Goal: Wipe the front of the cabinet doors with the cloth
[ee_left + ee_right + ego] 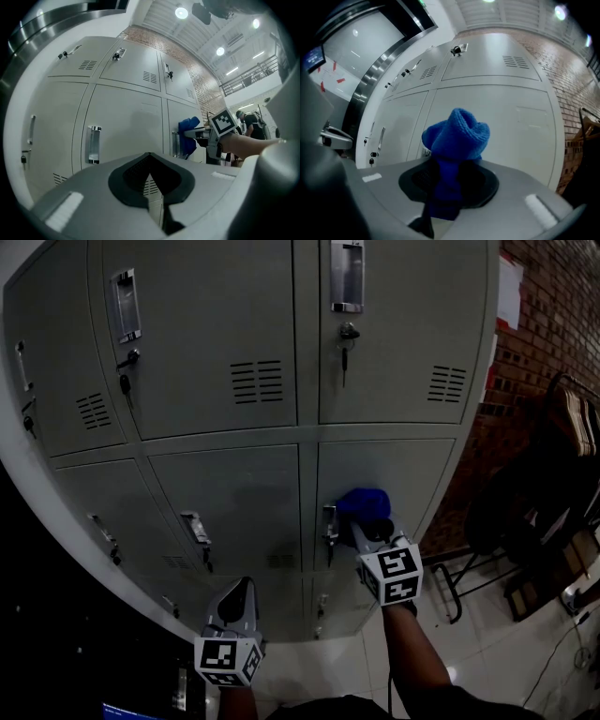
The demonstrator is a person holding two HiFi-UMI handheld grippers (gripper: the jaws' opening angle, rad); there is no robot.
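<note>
The grey cabinet (pixel 225 362) fills the head view with several locker doors. My right gripper (pixel 367 521) is shut on a bunched blue knitted cloth (pixel 363 501), which is held up to the lower right door (pixel 394 474), near its handle (pixel 330 524). In the right gripper view the cloth (pixel 458 133) sticks out past the jaws of the right gripper (pixel 447 180) toward that door (pixel 520 122). My left gripper (pixel 236 600) hangs lower, in front of the bottom doors, shut and holding nothing. The left gripper view shows the left gripper (pixel 150 174) with its jaws together, and the cloth (pixel 189 127) to the right.
Keys hang in the upper doors' locks (pixel 347 334). A brick wall (pixel 553 324) stands to the right of the cabinet. Dark chairs and frames (pixel 525 521) crowd the tiled floor at the right. A lit screen (pixel 127 709) shows at the bottom left.
</note>
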